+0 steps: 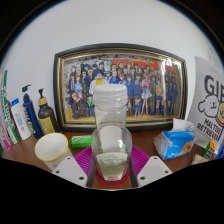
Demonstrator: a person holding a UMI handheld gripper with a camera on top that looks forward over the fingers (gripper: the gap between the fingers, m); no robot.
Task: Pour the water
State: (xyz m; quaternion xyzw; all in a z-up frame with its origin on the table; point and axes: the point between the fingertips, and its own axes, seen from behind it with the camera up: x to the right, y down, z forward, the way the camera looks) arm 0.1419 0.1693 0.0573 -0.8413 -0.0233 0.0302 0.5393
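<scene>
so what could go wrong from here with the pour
1. The clear bottle sits between the claw pads, but I cannot tell how firm the grip is; it may slip when tilted.
2. The yellow cup stands close beside it and could get knocked.
3. The framed photo right behind could be splashed or bumped.

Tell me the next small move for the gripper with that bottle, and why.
Probably lift the clear bottle slightly straight up. It sits upright between the gripper fingers with its white cap on and some water at the bottom, and the fingers appear to press its sides. The yellow cup stands beside it.
</scene>
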